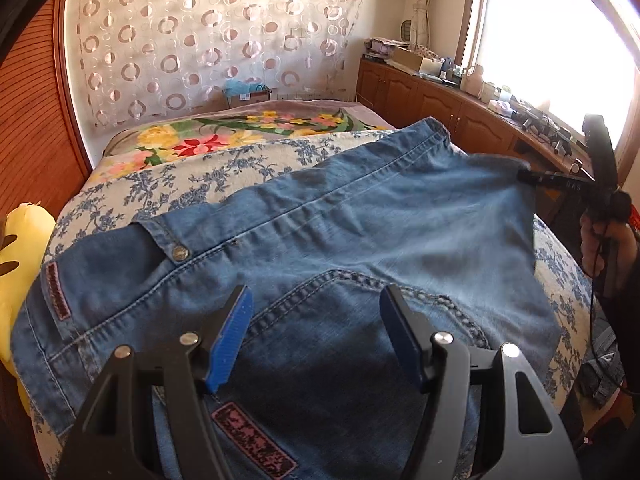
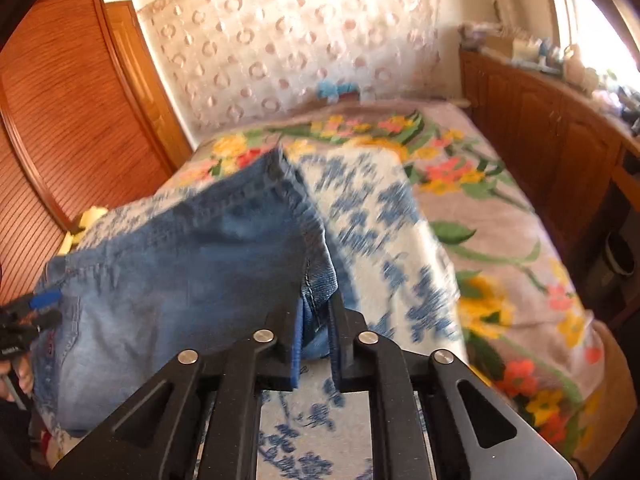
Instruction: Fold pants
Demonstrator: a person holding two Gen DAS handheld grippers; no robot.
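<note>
Blue denim pants [image 1: 360, 240] lie across the bed, waist end with a maroon label toward the left wrist camera. My left gripper [image 1: 316, 332] is open just above the seat of the pants, blue pads apart, holding nothing. My right gripper [image 2: 316, 336] is shut on a bunched edge of the pants [image 2: 192, 280] and lifts it off the bed; the right wrist view is motion-blurred. In the left wrist view the right gripper [image 1: 528, 176] shows at the far right corner of the pants. The left gripper [image 2: 44, 304] shows at the left edge of the right wrist view.
The bed carries a blue-and-white floral cover [image 1: 224, 172] over a flowered blanket [image 2: 500, 220]. A yellow cushion [image 1: 24, 232] lies at the left. Wooden wardrobe doors [image 2: 80, 100] stand left; a cluttered wooden cabinet [image 1: 460, 108] runs under the window at the right.
</note>
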